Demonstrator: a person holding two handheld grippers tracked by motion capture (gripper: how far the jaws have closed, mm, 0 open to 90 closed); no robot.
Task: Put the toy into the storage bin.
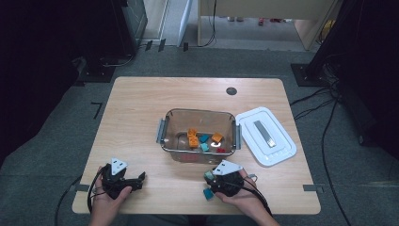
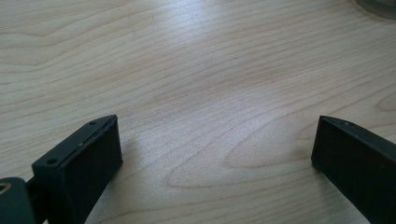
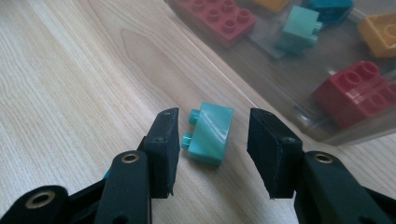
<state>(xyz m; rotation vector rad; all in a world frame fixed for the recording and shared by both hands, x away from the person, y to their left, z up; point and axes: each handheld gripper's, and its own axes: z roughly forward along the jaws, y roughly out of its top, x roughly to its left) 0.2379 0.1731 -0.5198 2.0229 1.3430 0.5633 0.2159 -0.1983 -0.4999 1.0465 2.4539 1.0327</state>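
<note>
The step in hand looks like the pickup of a loose teal brick (image 3: 211, 134) that lies on its side on the bench (image 1: 136, 117), just in front of the near wall of the clear plastic bin (image 1: 165, 134). The right tongs (image 3: 212, 154) straddle it: the jaws stand narrow, one on each side of the brick, with a small gap showing on both sides, so the pads do not press on it and nothing is held. From the high view a second teal piece (image 1: 207, 193) seems to lie by the same hand, though it is too small there to be sure what it is. The bin already holds orange, teal and red bricks, and its white lid (image 1: 266, 136) lies on the bench to its right. The left tongs (image 2: 212, 154) rest wide apart over bare wood, near the front left corner, holding nothing.

The next move calls for closing the right jaws squarely on the brick's flat sides, then lifting it clear of the bin's rim before carrying it over
</note>
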